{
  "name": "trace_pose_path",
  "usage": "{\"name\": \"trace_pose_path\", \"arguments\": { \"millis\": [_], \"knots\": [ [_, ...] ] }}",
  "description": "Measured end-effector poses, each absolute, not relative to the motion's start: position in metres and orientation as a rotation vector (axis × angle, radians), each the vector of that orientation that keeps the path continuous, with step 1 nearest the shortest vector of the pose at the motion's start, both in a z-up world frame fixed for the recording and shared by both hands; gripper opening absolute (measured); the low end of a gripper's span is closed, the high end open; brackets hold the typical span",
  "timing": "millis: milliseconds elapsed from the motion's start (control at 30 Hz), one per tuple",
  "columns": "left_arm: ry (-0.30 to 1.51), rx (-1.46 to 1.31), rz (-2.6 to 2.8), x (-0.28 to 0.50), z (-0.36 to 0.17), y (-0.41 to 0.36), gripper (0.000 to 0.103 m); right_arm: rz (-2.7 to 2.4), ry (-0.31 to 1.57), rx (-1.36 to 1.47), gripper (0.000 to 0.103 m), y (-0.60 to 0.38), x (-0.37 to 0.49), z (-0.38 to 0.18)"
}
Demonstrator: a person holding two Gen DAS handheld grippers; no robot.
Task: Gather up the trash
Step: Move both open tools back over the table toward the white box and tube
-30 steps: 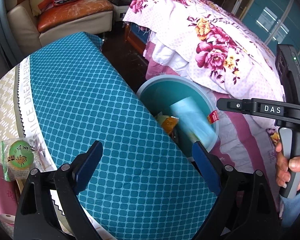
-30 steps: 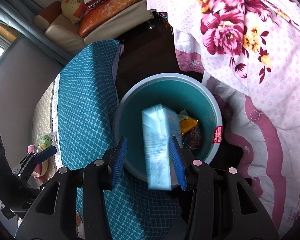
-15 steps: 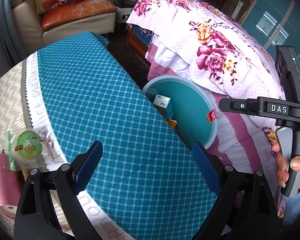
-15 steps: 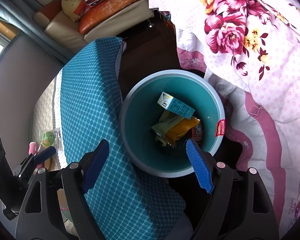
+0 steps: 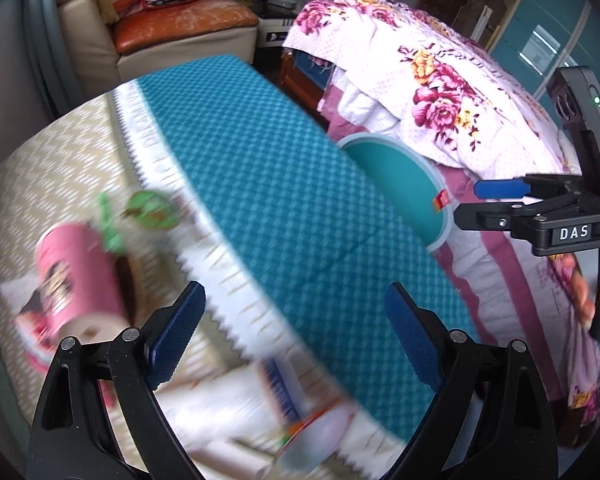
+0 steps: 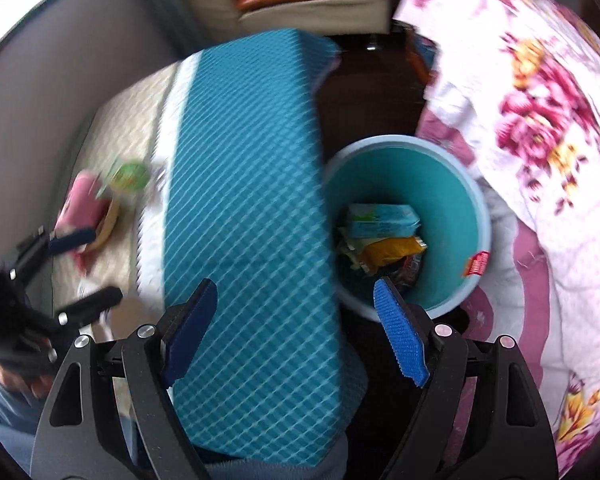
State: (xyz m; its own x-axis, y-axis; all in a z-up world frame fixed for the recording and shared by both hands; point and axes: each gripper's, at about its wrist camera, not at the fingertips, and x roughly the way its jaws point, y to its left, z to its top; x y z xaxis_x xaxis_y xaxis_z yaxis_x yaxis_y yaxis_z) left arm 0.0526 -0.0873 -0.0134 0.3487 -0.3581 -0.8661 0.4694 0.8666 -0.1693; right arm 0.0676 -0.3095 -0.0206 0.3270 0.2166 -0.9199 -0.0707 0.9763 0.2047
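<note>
Two hand-held grippers hover over a bench covered in a teal checked cloth. The left hand-held gripper is spread wide and empty above the bench's cream side, near a blurred pink cup and a green-labelled packet. The right hand-held gripper is also wide and empty, at the bench edge beside a teal bin. Inside the bin lie a light blue carton and an orange wrapper. A floral bedspread lies just beyond.

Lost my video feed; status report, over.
Both grippers, left and right, open, empty. Blue carton lies in teal bin. Pink cup, green packet on table, nothing blocking them.
</note>
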Motion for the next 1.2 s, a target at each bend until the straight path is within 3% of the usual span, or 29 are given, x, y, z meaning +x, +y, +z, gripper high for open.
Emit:
{"name": "trace_pose_path", "arguments": {
  "millis": [100,500,1133,1200],
  "knots": [
    [1.096,0.133,-0.517,0.039,-0.013,-0.055,0.091,0.237,1.243,0.076,0.081,-0.282,0.063,-0.017],
    [1.175,0.285,-0.509,-0.027,-0.037,0.03,0.091,0.333,1.284,-0.056,0.081,-0.205,0.046,-0.01],
    [1.297,0.337,-0.617,-0.05,-0.092,0.042,0.091,0.448,1.378,-0.326,0.081,-0.132,0.023,-0.025],
    [1.294,0.358,-0.611,-0.053,-0.095,0.04,0.095,0.444,1.383,-0.339,0.081,-0.13,0.024,-0.028]
  ]
}}
